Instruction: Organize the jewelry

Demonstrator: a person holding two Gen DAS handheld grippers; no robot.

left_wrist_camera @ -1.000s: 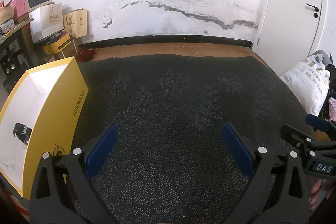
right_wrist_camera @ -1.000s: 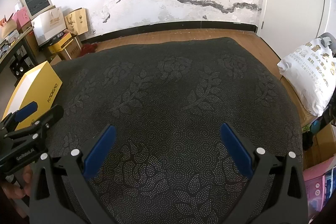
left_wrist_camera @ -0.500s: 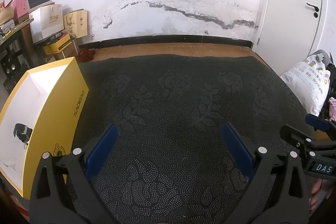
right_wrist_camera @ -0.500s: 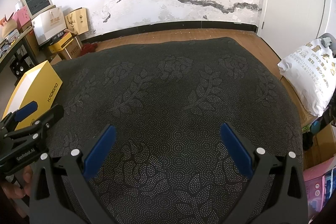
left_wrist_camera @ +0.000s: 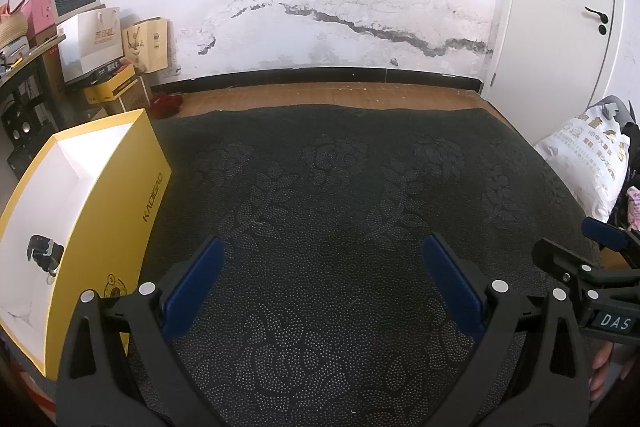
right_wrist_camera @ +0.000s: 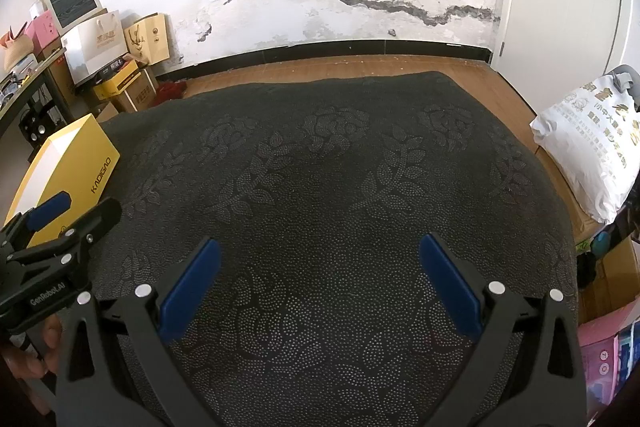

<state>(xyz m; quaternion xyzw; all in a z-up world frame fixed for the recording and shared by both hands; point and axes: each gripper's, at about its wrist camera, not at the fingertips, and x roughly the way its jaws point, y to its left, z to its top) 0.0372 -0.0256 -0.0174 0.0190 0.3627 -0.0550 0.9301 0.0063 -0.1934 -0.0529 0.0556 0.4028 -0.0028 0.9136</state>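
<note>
**Both grippers idle, jewelry boxed at far left**

Through the left wrist camera, my left gripper (left_wrist_camera: 320, 275) hangs spread wide and empty over the dark rose-patterned cloth (left_wrist_camera: 340, 195). The open yellow cardboard box (left_wrist_camera: 120, 203) stands beside it at the cloth's left edge; a dark watch-like piece (left_wrist_camera: 44, 253) lies inside, so I judge that the collection point.

Through the right wrist camera, my right gripper (right_wrist_camera: 320, 273) is equally wide, holding nothing, parked centrally because I see no loose jewelry to fetch.

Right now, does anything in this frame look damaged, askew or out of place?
Only the back wall: a dark jagged crack with peeling paint runs across it. The yellow box sits square on the dark cloth; nothing spilled.
</note>
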